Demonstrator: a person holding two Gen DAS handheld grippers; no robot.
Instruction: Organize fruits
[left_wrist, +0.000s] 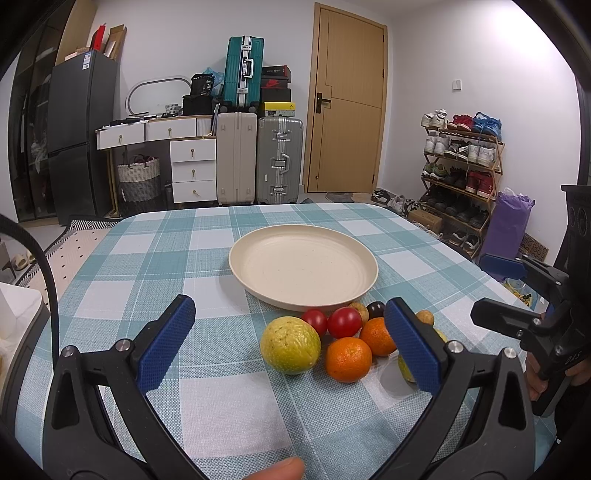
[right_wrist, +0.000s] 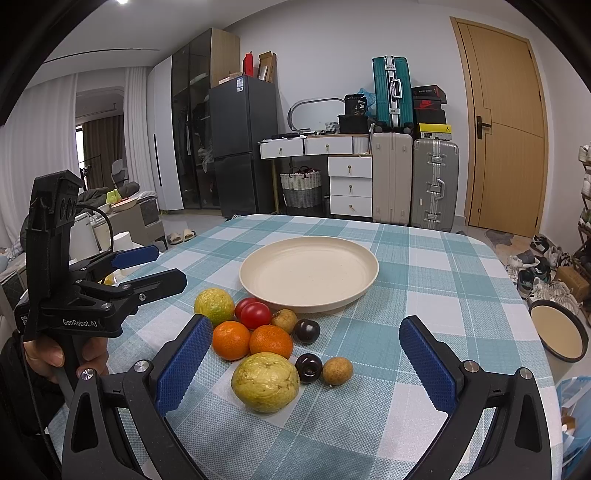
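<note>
Right gripper (right_wrist: 306, 363) held spread, nothing pinched. Just ahead between its fingers: a yellow guava (right_wrist: 265, 381), two dark plums (right_wrist: 308, 367), a brown longan (right_wrist: 337, 371). Beyond, two oranges (right_wrist: 231, 340), tomatoes (right_wrist: 257, 315), a second guava (right_wrist: 214, 306). Farther, the cream plate (right_wrist: 308, 272) on the checked desk (right_wrist: 424, 266). Left gripper (left_wrist: 290, 349) likewise spread, fruit cluster ahead-right.

Plate (right_wrist: 364, 291): bare, reachable from above.
Fruit cluster (right_wrist: 269, 339): packed tight against plate's near rim.
Tablecloth (right_wrist: 424, 266): bare right of fruit.
</note>
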